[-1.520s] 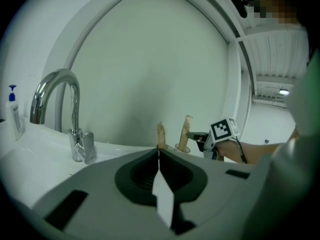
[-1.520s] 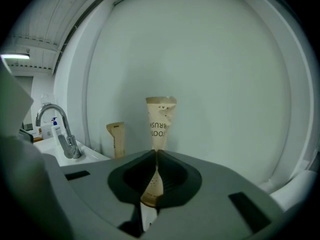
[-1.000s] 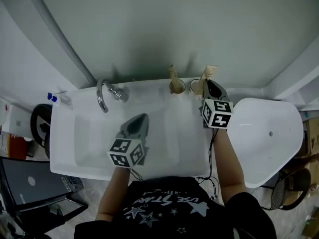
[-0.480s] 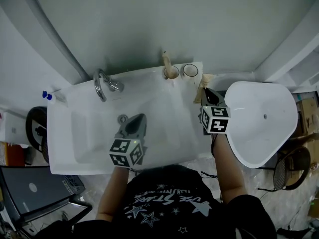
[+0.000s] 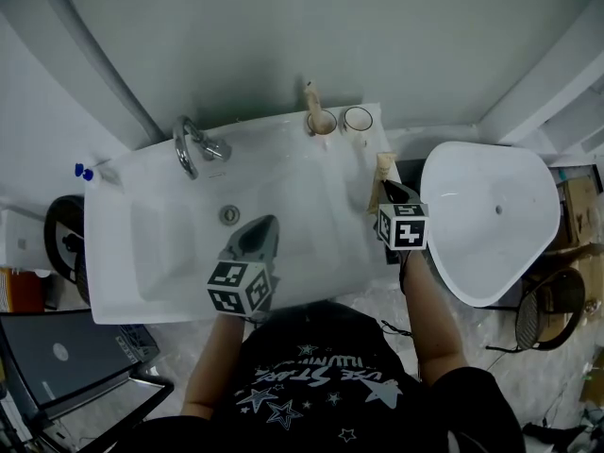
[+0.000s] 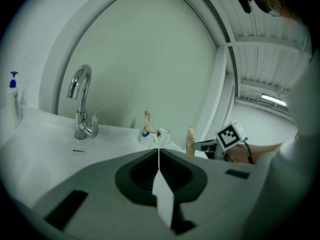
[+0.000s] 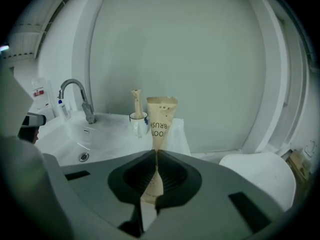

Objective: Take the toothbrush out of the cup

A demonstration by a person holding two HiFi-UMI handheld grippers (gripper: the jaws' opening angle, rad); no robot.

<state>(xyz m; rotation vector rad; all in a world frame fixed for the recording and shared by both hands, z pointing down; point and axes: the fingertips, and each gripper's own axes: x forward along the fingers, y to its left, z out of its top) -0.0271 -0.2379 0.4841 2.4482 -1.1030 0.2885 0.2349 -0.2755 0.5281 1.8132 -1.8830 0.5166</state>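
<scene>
Two white cups stand at the back rim of the sink. The left cup (image 5: 322, 122) (image 7: 138, 122) holds a tan paper-wrapped toothbrush (image 5: 310, 97) (image 7: 136, 101); the right cup (image 5: 358, 119) (image 6: 162, 133) looks empty. My right gripper (image 5: 385, 189) (image 7: 155, 154) is shut on a second paper-wrapped toothbrush (image 5: 380, 173) (image 7: 159, 121), upright over the sink's right edge, well clear of the cups. My left gripper (image 5: 267, 225) (image 6: 159, 149) hovers over the basin, shut with nothing in it.
A chrome faucet (image 5: 189, 144) (image 6: 80, 101) stands at the sink's back left, and the drain (image 5: 229, 214) lies in the basin. A blue-capped bottle (image 5: 85, 171) sits at the far left corner. A white toilet bowl (image 5: 491, 220) is close on the right.
My right gripper has pulled back from the cups toward the sink's right edge, carrying the wrapped toothbrush with it. The left gripper has barely moved.
</scene>
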